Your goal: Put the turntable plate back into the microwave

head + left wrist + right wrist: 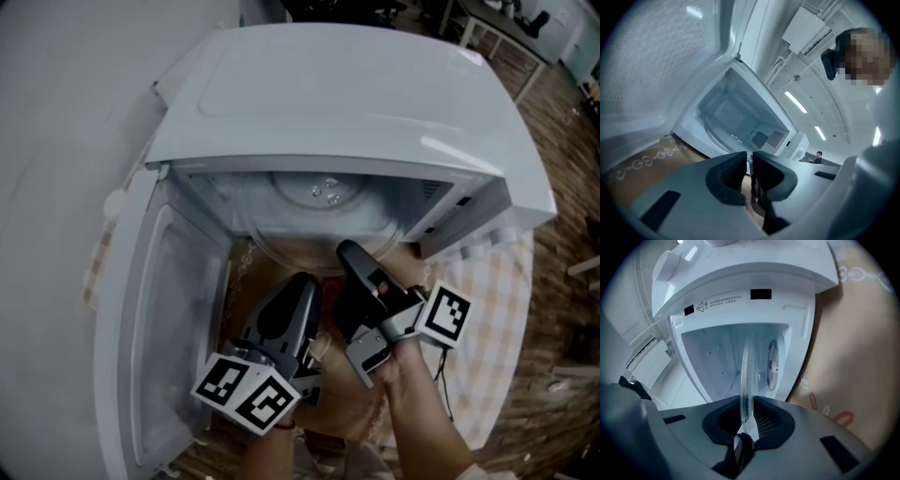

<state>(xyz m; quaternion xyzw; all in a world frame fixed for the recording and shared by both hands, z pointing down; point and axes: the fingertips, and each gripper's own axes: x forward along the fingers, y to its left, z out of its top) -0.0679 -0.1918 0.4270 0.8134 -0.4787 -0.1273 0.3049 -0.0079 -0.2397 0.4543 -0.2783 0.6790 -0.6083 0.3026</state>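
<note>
**Head view.** The microwave (356, 94) stands on the bench (487, 309) with its door (159, 328) swung wide. The glass turntable plate (291, 255) lies partly inside the cavity, short of the drive hub (326, 191).

**Left gripper view.** Your left hand-held gripper (749, 157) is narrow, with only a thin gap and nothing between the jaws.

**Right gripper view.** Your right hand-held gripper (747, 401) pinches the plate's rim (747, 371) alone. Smooth glass held at one edge may sag or slip, knock the cavity sill, or settle off the hub.
</note>
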